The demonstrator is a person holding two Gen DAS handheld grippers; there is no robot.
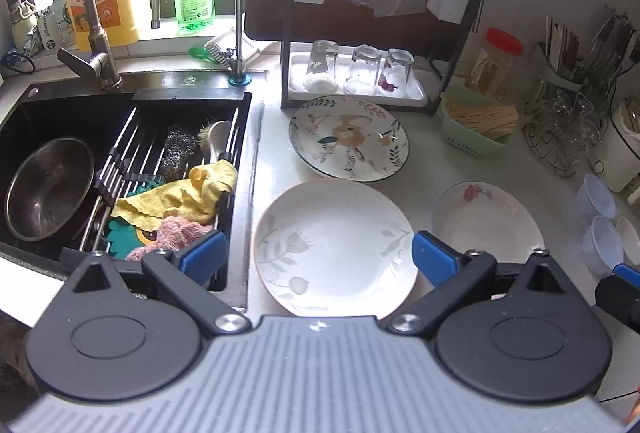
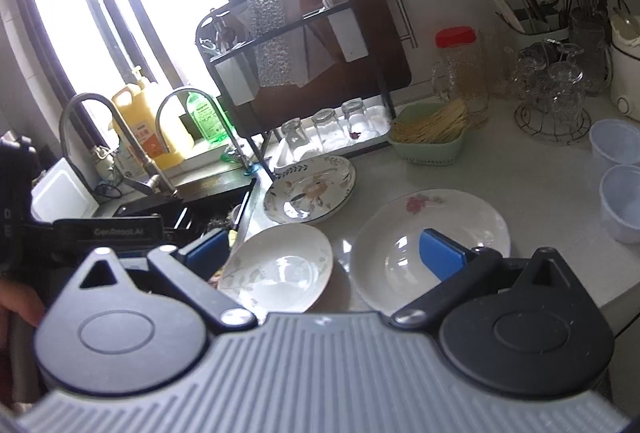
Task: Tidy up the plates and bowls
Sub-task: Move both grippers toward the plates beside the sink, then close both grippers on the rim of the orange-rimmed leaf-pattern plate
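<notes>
Three plates lie on the white counter. A white plate with grey leaf print (image 1: 335, 248) (image 2: 278, 267) sits nearest, beside the sink. Behind it rests a flower-patterned plate (image 1: 349, 138) (image 2: 310, 190). To the right is a white dish with a pink flower (image 1: 486, 219) (image 2: 432, 247). My left gripper (image 1: 320, 259) hovers open above the leaf plate, its blue pads (image 1: 202, 259) spread wide to either side. My right gripper (image 2: 324, 253) is open too, over the gap between the leaf plate and the pink-flower dish. Neither holds anything.
A black sink (image 1: 52, 121) on the left holds a steel bowl (image 1: 48, 189), a rack and cloths (image 1: 180, 199). A black dish rack (image 1: 360, 33) with upturned glasses (image 1: 362, 71) stands behind the plates. A green basket (image 1: 478, 127), jar (image 1: 498, 63) and plastic cups (image 2: 620, 173) sit right.
</notes>
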